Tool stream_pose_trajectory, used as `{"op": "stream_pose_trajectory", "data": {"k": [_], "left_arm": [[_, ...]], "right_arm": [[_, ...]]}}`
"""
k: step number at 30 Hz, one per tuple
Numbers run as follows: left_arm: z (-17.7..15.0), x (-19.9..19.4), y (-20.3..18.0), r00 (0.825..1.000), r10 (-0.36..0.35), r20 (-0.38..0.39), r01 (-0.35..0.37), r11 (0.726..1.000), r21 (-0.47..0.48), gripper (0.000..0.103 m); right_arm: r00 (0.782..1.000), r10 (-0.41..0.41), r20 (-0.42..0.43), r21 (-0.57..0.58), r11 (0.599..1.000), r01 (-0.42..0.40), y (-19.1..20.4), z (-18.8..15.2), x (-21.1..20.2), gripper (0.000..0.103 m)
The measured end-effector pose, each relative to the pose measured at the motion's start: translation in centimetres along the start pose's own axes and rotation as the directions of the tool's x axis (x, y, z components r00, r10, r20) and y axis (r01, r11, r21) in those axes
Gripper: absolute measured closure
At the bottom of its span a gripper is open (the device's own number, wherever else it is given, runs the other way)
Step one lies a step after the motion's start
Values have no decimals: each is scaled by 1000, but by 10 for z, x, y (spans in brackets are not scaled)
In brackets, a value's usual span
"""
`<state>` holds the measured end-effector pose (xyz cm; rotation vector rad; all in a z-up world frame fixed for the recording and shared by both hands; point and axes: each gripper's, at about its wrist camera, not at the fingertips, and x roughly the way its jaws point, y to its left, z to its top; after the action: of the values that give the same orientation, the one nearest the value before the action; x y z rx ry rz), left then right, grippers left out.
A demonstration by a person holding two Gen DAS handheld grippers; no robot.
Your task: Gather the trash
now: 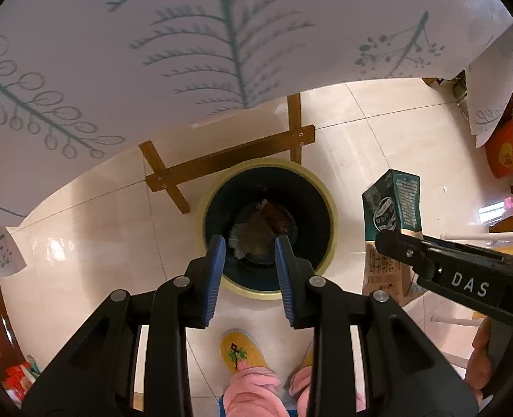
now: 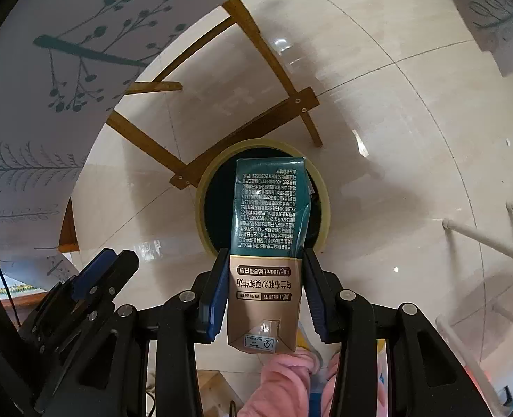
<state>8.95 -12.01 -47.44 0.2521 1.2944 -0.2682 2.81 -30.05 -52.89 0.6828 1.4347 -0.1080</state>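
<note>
Bin point(image 2: 201, 205) interior behind milk carton point(image 2: 268, 229)

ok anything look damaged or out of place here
The teal-and-tan milk carton clamped in the right gripper is dented along one edge. It hangs over the yellow-rimmed round bin, which already holds crumpled trash. Nothing is spilled.

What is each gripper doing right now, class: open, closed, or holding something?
Left gripper: open, holding nothing, above the trash bin.
Right gripper: closed on the milk carton, over the bin.
</note>
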Motion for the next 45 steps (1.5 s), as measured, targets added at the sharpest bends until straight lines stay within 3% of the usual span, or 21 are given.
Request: {"op": "stream_pose_trajectory", "data": {"k": [6,8,10,12,23,31,45], "left_arm": [[-5,-18,14,999,5,31,-4,1000,-23,76],[-8,-26,19,999,14,40,-12,999,-33,76],[-11,-33,24,999,13,44,-11,999,-44,77],[-11,-44,29,999,9,50,-7,998,-56,77],[8,-113,42,998,3,68,3,996,-86,76],[15,-195,39,996,-5,86,12,996,-88,76],[12,-361,20,986,-4,168,16,997,-74,76]], "right_arm": [[1000,7,-5,-52,999,-8,23,5,3,61],[1000,11,-1,-67,998,-11,32,7,5,55],[1000,15,19,-75,997,-13,40,10,6,41],[999,27,44,-80,997,-23,48,12,0,37],[995,43,85,-114,993,-33,80,-3,-54,36],[995,35,96,-98,995,-26,90,-31,-129,36],[980,51,195,-179,984,-16,117,-76,-312,37]]}}
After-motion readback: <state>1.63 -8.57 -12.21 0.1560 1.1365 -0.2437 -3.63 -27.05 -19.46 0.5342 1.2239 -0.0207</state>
